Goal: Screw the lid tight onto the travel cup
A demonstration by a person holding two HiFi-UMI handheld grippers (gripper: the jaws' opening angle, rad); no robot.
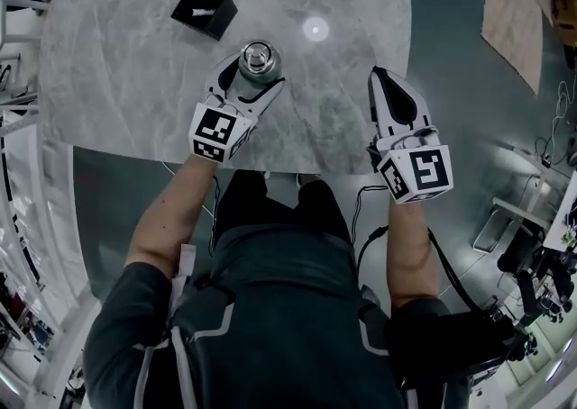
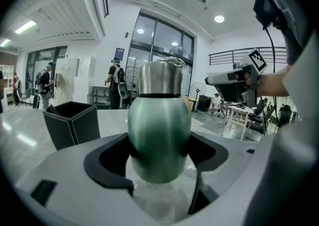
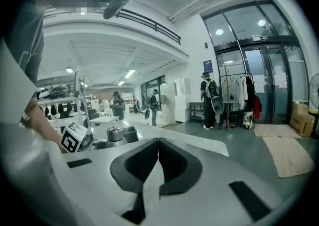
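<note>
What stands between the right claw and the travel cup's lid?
Nothing visible. The right claw, shut and empty, hangs right of the travel cup, only table between them. The left claw grips the cup's body below the lid; the black box sits beyond.

Grey marbled table (image 1: 117, 83) with rounded corners, bearing two things: a box and a cup

The top is pale grey stone-patterned, glossy enough to carry a round glare spot (image 1: 315, 29) near its middle; a black open-topped box (image 1: 204, 9) sits toward the far left, square and turned cornerwise to the table's edges, with something small and pale inside that is too small to tell; nearer the front edge and well apart from the box stands the travel cup (image 2: 159, 135), upright, its body green and its steel lid (image 2: 159, 76) on top; its base is right down at the surface, though whether it actually touches the top cannot be told.
</note>
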